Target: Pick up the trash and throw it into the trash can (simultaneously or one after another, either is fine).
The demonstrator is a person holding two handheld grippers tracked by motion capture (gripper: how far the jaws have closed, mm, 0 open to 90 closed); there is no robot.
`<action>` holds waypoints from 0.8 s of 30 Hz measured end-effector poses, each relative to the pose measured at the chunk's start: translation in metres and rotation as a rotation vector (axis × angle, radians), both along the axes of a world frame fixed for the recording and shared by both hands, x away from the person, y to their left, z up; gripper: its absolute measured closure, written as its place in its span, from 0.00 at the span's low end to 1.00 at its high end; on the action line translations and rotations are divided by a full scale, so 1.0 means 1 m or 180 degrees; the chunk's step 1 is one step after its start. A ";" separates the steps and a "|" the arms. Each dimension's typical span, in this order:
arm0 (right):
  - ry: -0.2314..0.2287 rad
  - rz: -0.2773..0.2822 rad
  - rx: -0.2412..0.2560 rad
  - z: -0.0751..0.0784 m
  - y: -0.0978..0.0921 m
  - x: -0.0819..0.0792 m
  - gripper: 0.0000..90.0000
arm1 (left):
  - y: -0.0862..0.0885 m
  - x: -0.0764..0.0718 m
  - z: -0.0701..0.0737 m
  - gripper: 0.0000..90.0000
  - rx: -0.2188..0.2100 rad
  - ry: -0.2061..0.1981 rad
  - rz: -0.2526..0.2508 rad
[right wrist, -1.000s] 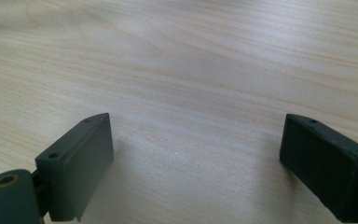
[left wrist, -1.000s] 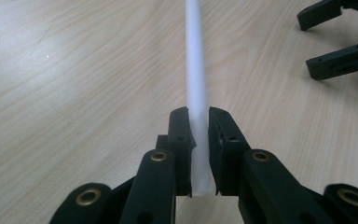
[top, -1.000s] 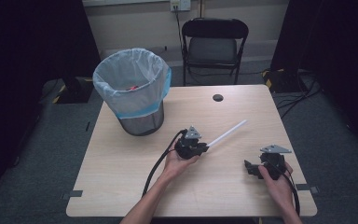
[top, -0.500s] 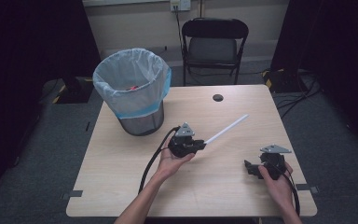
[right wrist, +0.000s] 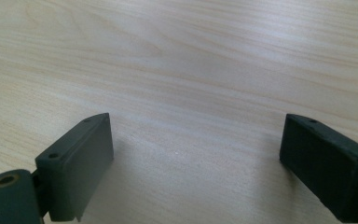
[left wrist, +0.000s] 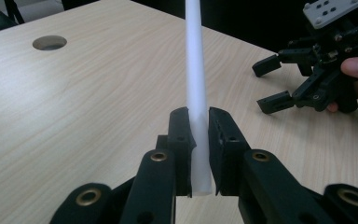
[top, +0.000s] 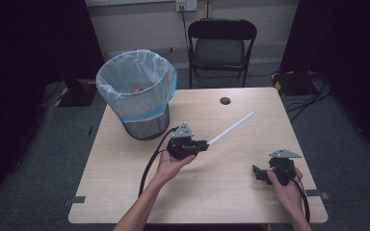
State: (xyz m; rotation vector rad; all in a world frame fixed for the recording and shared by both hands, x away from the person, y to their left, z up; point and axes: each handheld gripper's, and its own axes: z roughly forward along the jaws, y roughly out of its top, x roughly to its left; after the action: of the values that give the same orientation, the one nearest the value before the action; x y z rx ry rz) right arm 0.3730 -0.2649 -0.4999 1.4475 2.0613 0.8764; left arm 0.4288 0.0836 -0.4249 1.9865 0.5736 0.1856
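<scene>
Rod (left wrist: 196,88) betw. L tool (left wrist: 198,140) jaws

In the left gripper view, the white tube (left wrist: 196,70) runs off the top edge beyond the left hand-held gripper (left wrist: 198,140), its far end cut off. The red item (top: 135,90) inside the bin (top: 137,86) is too small to identify.

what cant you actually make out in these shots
- Bin contents: in the high view the trash bin shows just a small red speck inside; its liner and rim hide the rest.
- White tube: the left gripper view's top edge cuts off its far end.
- Right gripper: in the high view, too small and dark to read how its jaws stand.
</scene>
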 end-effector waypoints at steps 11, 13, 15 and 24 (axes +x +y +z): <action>-0.0001 0.0000 -0.0001 0.000 0.000 0.000 0.10 | 0.016 0.001 0.019 0.89 -0.0181 -0.0066 0.0078; 0.0000 0.0000 0.0000 0.000 0.000 0.000 0.10 | 0.019 0.001 0.025 0.89 -0.0208 -0.0095 0.0074; 0.0000 0.0000 0.0000 0.000 0.000 0.000 0.10 | 0.020 0.001 0.028 0.89 -0.0257 -0.0105 0.0080; -0.0004 0.0003 -0.0001 0.000 0.000 0.000 0.10 | 0.028 0.002 0.040 0.89 -0.0273 -0.0144 0.0110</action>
State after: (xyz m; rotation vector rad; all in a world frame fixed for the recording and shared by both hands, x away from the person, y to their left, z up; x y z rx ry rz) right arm 0.3730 -0.2649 -0.4999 1.4454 2.0614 0.8771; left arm 0.4305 0.1113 -0.3847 1.8857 0.5776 0.2231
